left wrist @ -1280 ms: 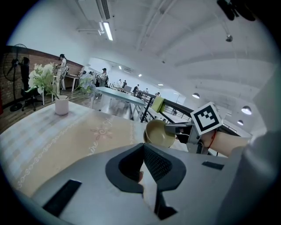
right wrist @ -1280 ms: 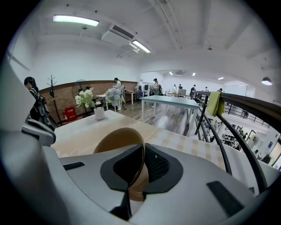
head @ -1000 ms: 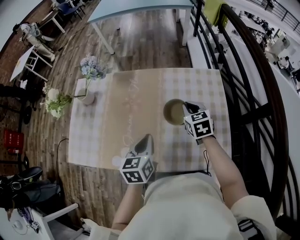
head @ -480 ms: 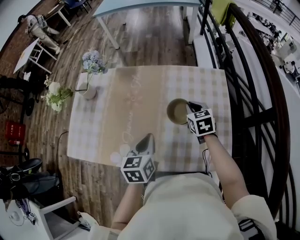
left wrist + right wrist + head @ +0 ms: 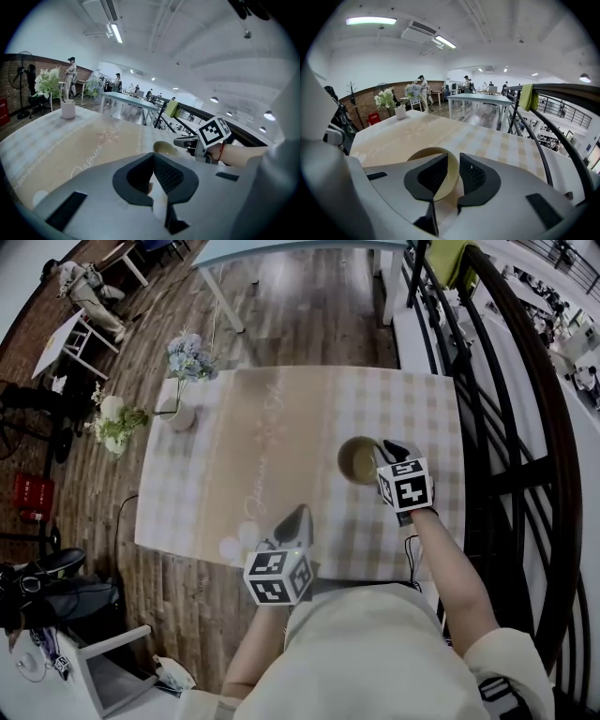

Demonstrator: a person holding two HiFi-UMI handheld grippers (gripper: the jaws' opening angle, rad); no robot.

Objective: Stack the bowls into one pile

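A single beige bowl [image 5: 356, 461] stands on the right half of the checked tablecloth [image 5: 272, 427]. My right gripper [image 5: 383, 448] is shut on its near-right rim. In the right gripper view one jaw sits inside the bowl [image 5: 451, 178] and the other outside the wall. My left gripper [image 5: 296, 515] hovers over the table's front edge, to the left of the bowl and nearer me, its jaws shut with nothing between them. From the left gripper view the bowl [image 5: 161, 148] shows ahead with the right gripper [image 5: 182, 139] on it. I see no other bowl.
A white vase with flowers [image 5: 178, 414] stands at the table's far left corner. A dark metal railing [image 5: 502, 437] runs close along the table's right side. Another table [image 5: 281, 254] stands beyond, with wooden floor between.
Only the head camera has shifted a little. The right gripper stays on the bowl's rim and the left gripper keeps its place.
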